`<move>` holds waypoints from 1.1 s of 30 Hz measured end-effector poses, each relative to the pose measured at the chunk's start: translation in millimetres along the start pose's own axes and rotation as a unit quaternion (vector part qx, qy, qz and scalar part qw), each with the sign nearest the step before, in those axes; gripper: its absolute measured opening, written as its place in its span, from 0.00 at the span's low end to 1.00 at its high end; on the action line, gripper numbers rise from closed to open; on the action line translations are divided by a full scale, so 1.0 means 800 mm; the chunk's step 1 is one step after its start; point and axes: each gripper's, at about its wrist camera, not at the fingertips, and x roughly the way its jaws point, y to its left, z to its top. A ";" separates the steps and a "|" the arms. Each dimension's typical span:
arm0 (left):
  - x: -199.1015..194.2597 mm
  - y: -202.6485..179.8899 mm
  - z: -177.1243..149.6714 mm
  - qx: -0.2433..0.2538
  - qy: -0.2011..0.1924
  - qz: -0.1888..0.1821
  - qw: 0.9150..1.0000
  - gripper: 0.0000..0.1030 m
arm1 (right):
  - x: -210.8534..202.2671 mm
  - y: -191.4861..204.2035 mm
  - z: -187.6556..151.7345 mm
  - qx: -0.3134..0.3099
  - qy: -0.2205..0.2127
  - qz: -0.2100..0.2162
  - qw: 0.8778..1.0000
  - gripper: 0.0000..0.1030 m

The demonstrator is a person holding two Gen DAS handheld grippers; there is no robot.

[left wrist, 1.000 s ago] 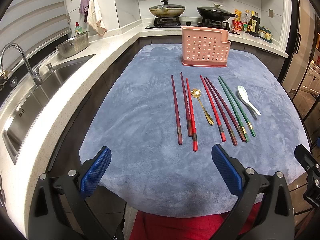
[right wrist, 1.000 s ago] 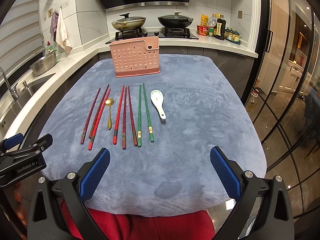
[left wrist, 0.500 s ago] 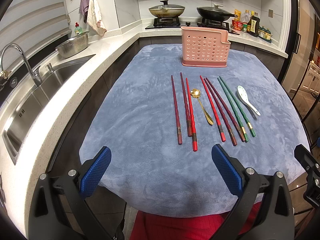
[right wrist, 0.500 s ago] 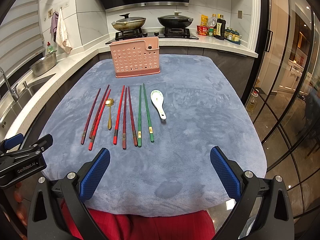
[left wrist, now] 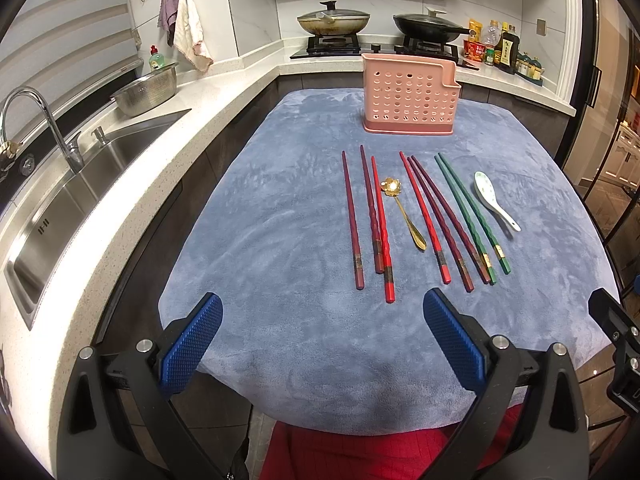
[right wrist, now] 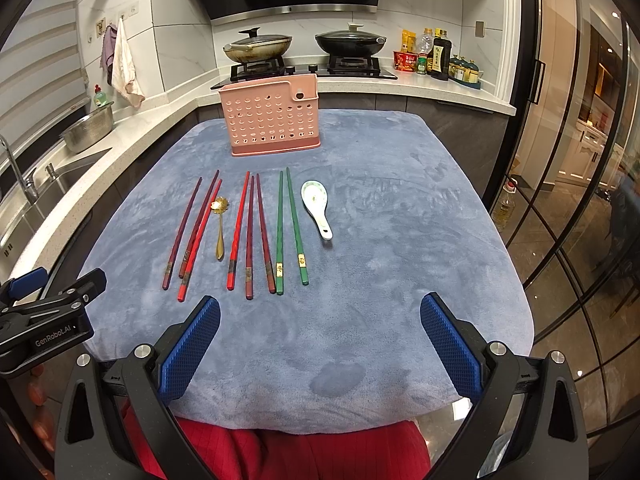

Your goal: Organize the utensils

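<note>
A pink perforated utensil holder [left wrist: 410,100] [right wrist: 273,118] stands upright at the far side of the blue-grey cloth [left wrist: 280,240]. In front of it lie, in a row, several red and maroon chopsticks [left wrist: 374,220] [right wrist: 196,232], a gold flower-headed spoon [left wrist: 402,212] [right wrist: 219,222], two green chopsticks [left wrist: 470,212] [right wrist: 288,228] and a white ceramic spoon [left wrist: 494,200] [right wrist: 318,208]. My left gripper [left wrist: 322,344] and my right gripper [right wrist: 320,344] are both open and empty, held at the near edge of the cloth, short of the utensils.
A steel sink [left wrist: 76,196] with a tap and a colander [left wrist: 146,88] lies left along the white counter. Two lidded woks [right wrist: 304,44] sit on the stove behind the holder. Bottles [right wrist: 434,58] stand at the back right. Glass doors are on the right.
</note>
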 end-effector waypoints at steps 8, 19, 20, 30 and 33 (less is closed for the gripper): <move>0.000 0.000 0.000 0.000 0.000 0.000 1.000 0.93 | 0.002 -0.007 -0.004 0.001 0.000 0.001 1.000 0.93; 0.012 0.012 0.003 -0.016 0.018 -0.013 1.000 0.93 | 0.009 -0.005 0.005 0.007 0.009 0.001 1.000 0.93; 0.016 0.013 0.004 -0.017 0.021 -0.015 1.000 0.93 | 0.012 -0.002 -0.001 0.008 0.010 0.001 1.000 0.93; 0.068 0.014 0.009 -0.011 0.045 -0.007 0.999 0.93 | 0.049 -0.012 0.000 0.017 0.037 0.002 0.999 0.93; 0.086 0.012 0.012 -0.009 0.054 -0.005 0.998 0.90 | 0.062 -0.015 0.002 0.019 0.045 0.002 0.999 0.93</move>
